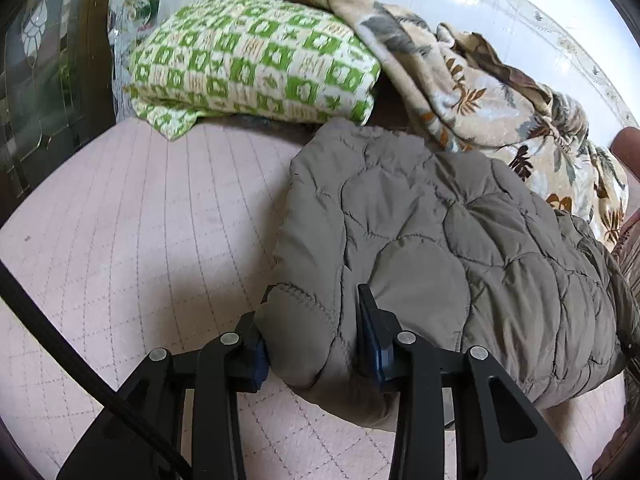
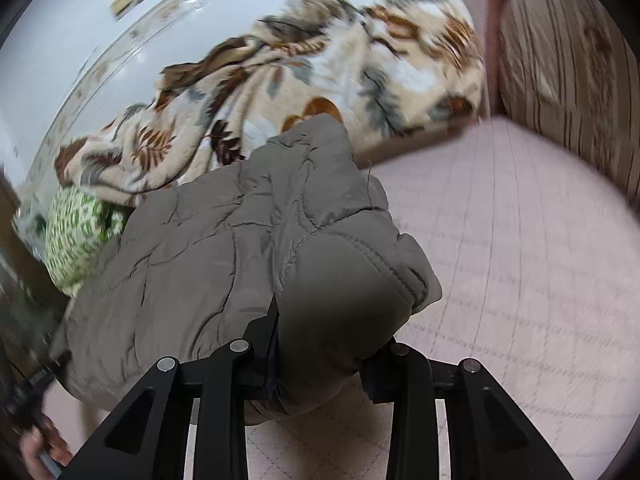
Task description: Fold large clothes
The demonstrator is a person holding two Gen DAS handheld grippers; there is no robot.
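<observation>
A grey quilted jacket (image 1: 460, 248) lies bunched on a pink quilted bed cover (image 1: 140, 220), and both tongs grip its near edge. The left tongs (image 1: 316, 332) pinch a thick fold of the jacket's near left corner, their blue-lined fingers (image 1: 374, 344) pressed into the padding on either side. The right tongs (image 2: 324, 344) pinch a puffy hemmed part of the jacket (image 2: 224, 248) at its near right corner; the padding bulges over them and hides most of the right finger.

Beyond the jacket, a cream blanket with brown and grey leaves (image 1: 500, 92) lies heaped along the far side of the bed. To its left a green-and-white checked pillow (image 1: 256, 52) rests at the far left. In the right wrist view, a striped brown cushion (image 2: 560, 80) stands at the far right.
</observation>
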